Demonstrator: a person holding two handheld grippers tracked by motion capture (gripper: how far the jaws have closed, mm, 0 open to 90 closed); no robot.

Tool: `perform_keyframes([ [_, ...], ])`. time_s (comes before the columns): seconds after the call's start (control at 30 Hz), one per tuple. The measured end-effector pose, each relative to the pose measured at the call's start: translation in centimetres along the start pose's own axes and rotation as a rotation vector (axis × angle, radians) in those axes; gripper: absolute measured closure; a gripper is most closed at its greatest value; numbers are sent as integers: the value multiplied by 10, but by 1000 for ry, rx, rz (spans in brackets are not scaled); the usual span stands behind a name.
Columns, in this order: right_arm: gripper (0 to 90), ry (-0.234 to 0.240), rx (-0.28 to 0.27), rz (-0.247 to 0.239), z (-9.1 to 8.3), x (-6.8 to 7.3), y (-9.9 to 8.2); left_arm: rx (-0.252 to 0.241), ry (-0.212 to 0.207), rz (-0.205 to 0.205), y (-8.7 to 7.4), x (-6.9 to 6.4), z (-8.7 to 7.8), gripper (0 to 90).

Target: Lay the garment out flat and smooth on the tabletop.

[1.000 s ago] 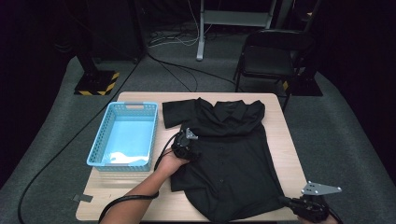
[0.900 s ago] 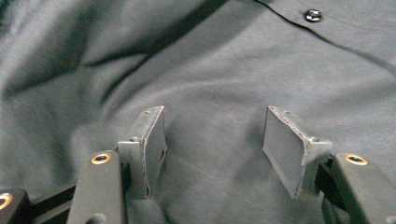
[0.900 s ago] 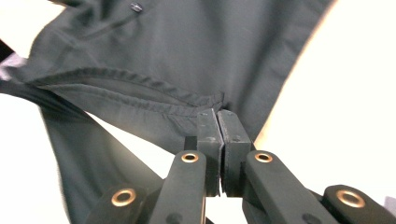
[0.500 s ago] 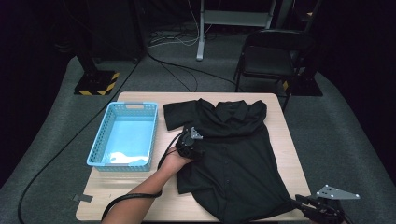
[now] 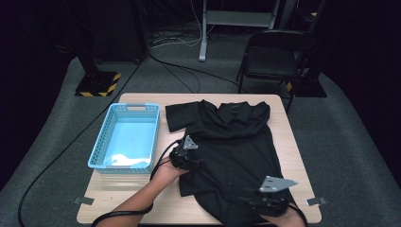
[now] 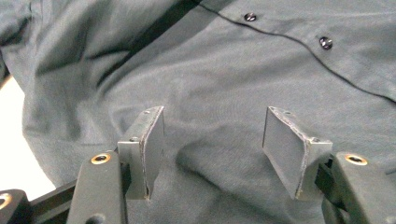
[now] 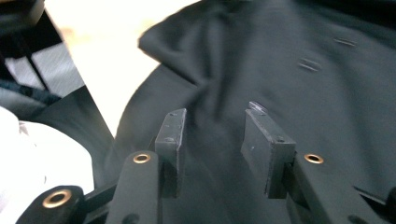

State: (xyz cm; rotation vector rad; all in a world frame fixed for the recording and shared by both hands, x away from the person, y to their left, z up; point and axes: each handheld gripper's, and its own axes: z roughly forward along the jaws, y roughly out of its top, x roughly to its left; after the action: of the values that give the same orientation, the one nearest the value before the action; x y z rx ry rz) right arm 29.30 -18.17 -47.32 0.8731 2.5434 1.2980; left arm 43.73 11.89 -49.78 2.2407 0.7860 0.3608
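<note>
Lying flat across the table, the black shirt has the left gripper at its left edge and the right gripper over its hem. Left gripper view: jaws apart above fabric, gripping nothing. Right gripper view: jaws, just opening, stand parted over cloth.

Black shirt: matt woven cloth, softly creased, with small glossy buttons; basket: light blue latticed plastic; table: pale smooth wood-look top; left gripper: matt grey pads on black arms with brass-coloured rivets.
</note>
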Motion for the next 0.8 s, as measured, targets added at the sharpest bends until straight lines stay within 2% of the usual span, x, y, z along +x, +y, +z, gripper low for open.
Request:
perform_keyframes([
  [0.13, 584, 54, 29, -58, 41, 7, 20, 19, 17, -21, -4, 6, 9, 378],
  [0.27, 589, 104, 52, -71, 76, 12, 32, 33, 31, -36, -3, 10, 15, 377],
  [0.4, 594, 138, 72, -81, 100, 16, 35, 38, 41, -55, -3, 13, 20, 375],
  [0.53, 592, 153, 87, -101, 109, 20, 34, 49, 50, -64, -5, 15, 24, 374],
  [0.73, 593, 170, 103, -115, 115, 25, 31, 36, 55, -75, -5, 17, 26, 369],
  [0.8, 590, 174, 118, -137, 119, 30, 29, 35, 59, -77, -5, 19, 27, 368],
])
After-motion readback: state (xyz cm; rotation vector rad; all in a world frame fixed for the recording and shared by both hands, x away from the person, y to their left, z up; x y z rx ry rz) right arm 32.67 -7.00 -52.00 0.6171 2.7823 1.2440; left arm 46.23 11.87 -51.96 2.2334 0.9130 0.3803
